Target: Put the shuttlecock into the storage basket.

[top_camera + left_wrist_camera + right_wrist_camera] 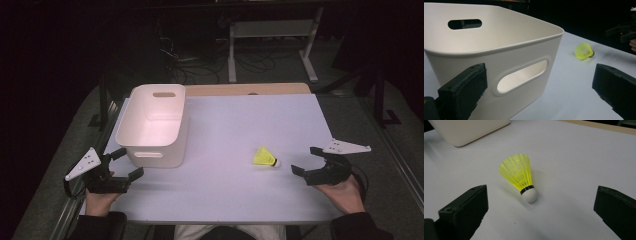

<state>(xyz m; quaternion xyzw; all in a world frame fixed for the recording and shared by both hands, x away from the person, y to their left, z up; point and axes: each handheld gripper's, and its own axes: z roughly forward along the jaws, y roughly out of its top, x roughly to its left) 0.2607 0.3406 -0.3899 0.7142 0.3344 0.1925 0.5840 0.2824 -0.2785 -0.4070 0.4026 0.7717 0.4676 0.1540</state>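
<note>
Yellow shuttlecock [520, 176] (white cork seen close) lies before the spread right hand-held gripper [540, 215], untouched.

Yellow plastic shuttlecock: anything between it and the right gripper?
Nothing visible. The yellow plastic shuttlecock lies on its side on the white table, white cork tip toward the right gripper, whose jaws stand open with bare tabletop between. The white plastic bin sits well off beside the left gripper.

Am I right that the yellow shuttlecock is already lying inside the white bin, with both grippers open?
Not quite. The yellow shuttlecock lies on the table, outside the white bin, just ahead of the right gripper, as the high view shows. The left gripper and the right one are indeed both open.
</note>
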